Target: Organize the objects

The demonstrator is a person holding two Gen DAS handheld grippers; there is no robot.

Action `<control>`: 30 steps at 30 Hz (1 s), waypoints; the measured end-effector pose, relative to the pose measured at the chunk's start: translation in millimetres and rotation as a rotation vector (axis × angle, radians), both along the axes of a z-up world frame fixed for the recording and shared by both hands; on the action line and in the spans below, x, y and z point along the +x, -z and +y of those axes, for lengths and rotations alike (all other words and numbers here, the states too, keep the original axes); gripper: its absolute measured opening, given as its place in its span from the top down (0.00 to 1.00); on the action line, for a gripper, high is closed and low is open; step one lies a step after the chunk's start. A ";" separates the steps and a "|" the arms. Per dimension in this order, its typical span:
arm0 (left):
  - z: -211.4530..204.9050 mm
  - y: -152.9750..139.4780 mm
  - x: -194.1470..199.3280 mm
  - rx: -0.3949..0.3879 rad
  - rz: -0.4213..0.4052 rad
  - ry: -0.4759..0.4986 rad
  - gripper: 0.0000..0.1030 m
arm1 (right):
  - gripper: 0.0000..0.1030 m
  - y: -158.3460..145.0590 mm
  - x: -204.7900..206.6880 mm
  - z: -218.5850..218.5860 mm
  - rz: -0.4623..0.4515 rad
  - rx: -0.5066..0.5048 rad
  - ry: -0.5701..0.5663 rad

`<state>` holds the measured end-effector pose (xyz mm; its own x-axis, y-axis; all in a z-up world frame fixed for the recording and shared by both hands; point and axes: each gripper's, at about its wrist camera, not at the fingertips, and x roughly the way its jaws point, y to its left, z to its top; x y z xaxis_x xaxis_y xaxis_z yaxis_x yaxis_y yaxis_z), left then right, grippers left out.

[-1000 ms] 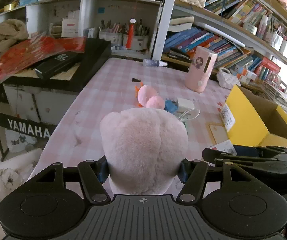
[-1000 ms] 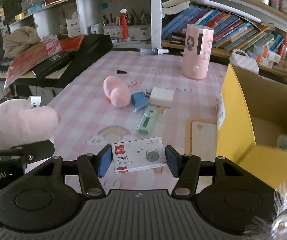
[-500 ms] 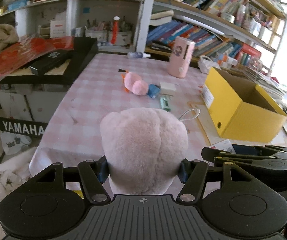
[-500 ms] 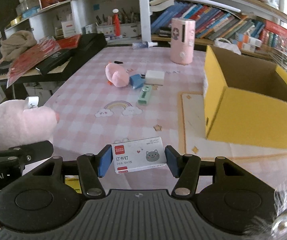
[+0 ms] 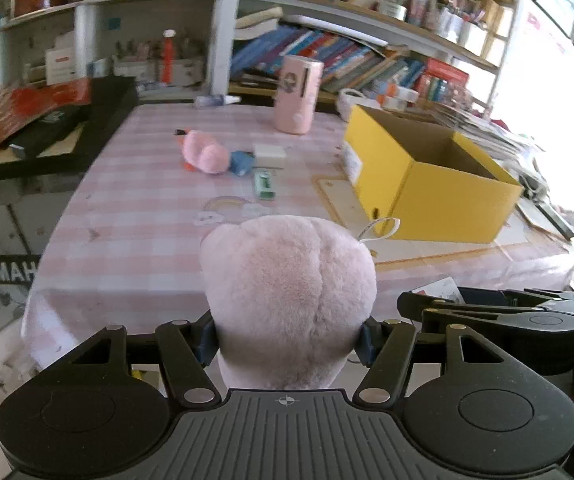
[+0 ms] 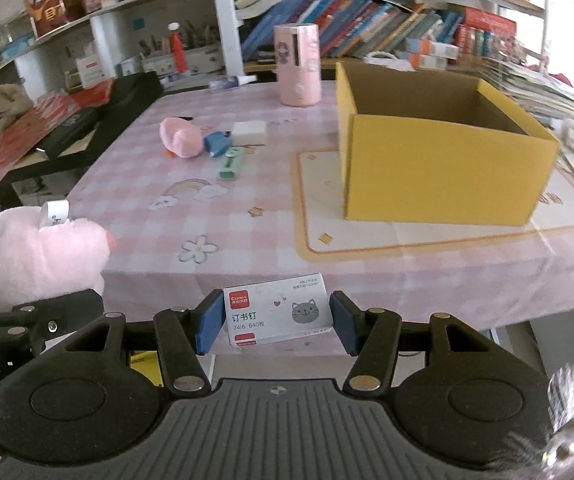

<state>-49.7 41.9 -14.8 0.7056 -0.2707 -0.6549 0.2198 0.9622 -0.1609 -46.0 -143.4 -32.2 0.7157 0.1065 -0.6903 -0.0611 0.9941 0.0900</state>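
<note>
only the right wrist view shows the white staple box with a cat print, low centre, clamped by the right gripper. the left gripper squeezes a fluffy pink plush toy; the open yellow cardboard box sits at right on the table.

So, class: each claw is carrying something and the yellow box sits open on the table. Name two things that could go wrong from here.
1. The right claw pinches the staple box only by its short ends; a jolt could make it twist or drop before reaching the yellow box.
2. The left claw squeezes a soft plush toy near its base; the bulky top might work loose, or catch the box's rim.
</note>
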 end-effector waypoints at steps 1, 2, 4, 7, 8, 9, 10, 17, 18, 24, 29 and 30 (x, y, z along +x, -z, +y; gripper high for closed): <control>-3.6 0.2 -0.1 0.000 0.000 0.014 0.39 | 0.47 -0.1 -1.6 -2.2 0.000 -0.001 0.010; -7.2 0.2 -0.2 0.000 0.000 0.028 0.39 | 0.47 -0.1 -3.9 -5.8 0.000 -0.001 0.022; -13.9 0.7 -0.6 0.000 -0.001 0.055 0.39 | 0.47 -0.1 -8.6 -14.3 0.000 0.000 0.052; -25.1 0.4 0.0 0.001 -0.003 0.098 0.39 | 0.47 0.4 -15.0 -27.1 0.001 0.003 0.098; -29.1 0.2 0.2 0.002 -0.005 0.113 0.39 | 0.47 0.4 -17.2 -31.9 0.001 0.005 0.115; -33.0 0.0 1.0 0.003 -0.006 0.127 0.39 | 0.47 0.6 -19.2 -36.3 0.000 0.006 0.131; -36.7 -0.1 1.4 0.005 -0.007 0.142 0.39 | 0.47 0.5 -20.2 -40.1 -0.001 0.007 0.145; -62.3 -1.7 8.0 0.003 -0.016 0.211 0.39 | 0.47 -1.1 -26.7 -64.5 -0.002 0.011 0.227; -65.2 -1.8 9.0 0.001 -0.016 0.219 0.39 | 0.47 -2.0 -27.0 -67.6 -0.005 0.008 0.234; -82.2 -2.0 16.1 -0.002 -0.016 0.257 0.39 | 0.47 -4.0 -25.1 -86.5 -0.004 0.008 0.281; -87.3 -1.8 22.7 -0.005 -0.014 0.246 0.39 | 0.47 -5.8 -18.8 -92.1 -0.007 0.001 0.276; -88.2 -1.5 24.1 -0.006 -0.012 0.242 0.39 | 0.47 -5.5 -16.7 -92.8 -0.005 0.000 0.270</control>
